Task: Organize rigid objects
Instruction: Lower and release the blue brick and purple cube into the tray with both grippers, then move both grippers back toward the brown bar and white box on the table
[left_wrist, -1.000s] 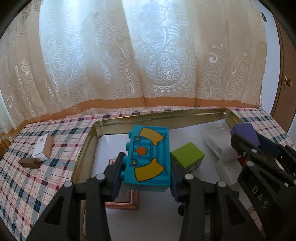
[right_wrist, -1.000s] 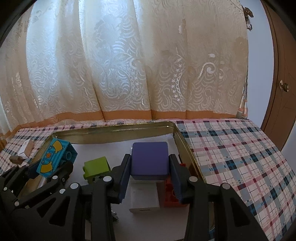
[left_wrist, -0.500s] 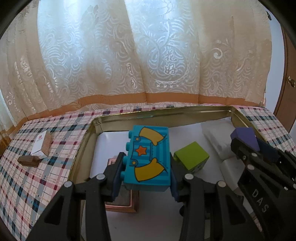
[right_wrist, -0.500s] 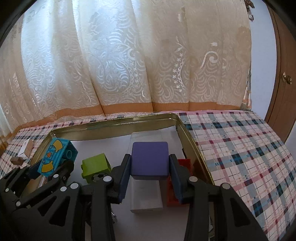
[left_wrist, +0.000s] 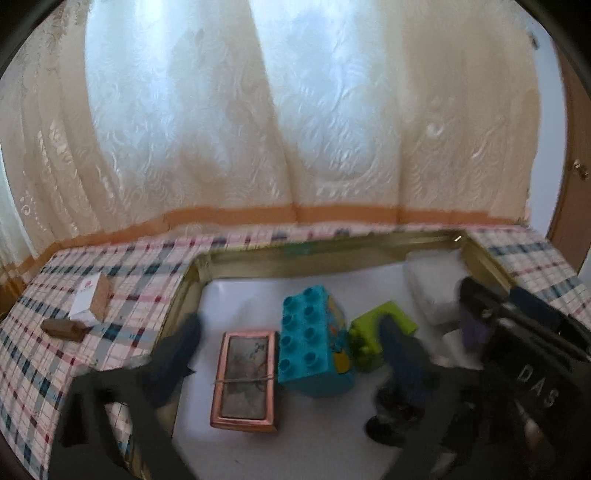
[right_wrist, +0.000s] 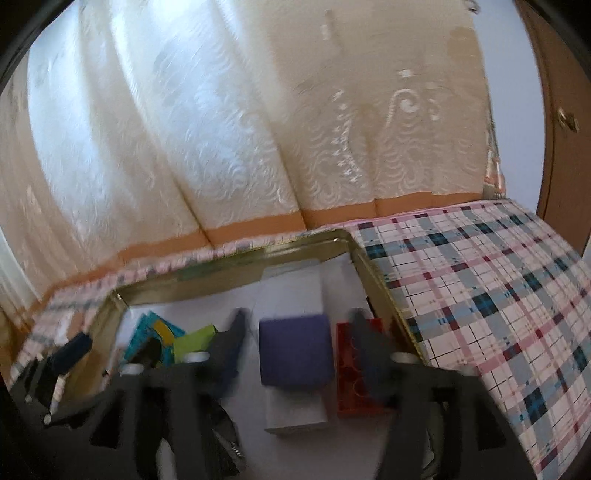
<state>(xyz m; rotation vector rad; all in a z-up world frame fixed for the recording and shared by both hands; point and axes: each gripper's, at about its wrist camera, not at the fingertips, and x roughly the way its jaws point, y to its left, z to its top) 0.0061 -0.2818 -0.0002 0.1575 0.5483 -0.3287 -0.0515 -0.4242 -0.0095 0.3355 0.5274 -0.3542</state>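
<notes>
**Left wrist view: both blocks sit in the tray**

My left tool (left_wrist: 288, 343) is spread apart, the blue brick (left_wrist: 308, 341) resting between frame (left_wrist: 245, 376) and green block (left_wrist: 384, 325). My right tool (right_wrist: 295, 332) gapes too; the purple block (right_wrist: 293, 349) lies atop a white box (right_wrist: 295, 410) inside the gold tray (right_wrist: 236, 262).

Quick count from what I could see: one gold tin tray (left_wrist: 325, 254), and inside it one teal brick (left_wrist: 306, 343), one lime green brick (left_wrist: 384, 325), one purple block (right_wrist: 293, 350), one red brick (right_wrist: 351, 373), one copper-framed box (left_wrist: 245, 380), plus two white boxes (right_wrist: 290, 291) (right_wrist: 295, 413). Out on the plaid cloth (right_wrist: 498, 295) there was one small white carton (left_wrist: 88, 301) and one brown wooden piece (left_wrist: 62, 328). Two grippers (left_wrist: 291, 343) (right_wrist: 299, 343) too.
</notes>
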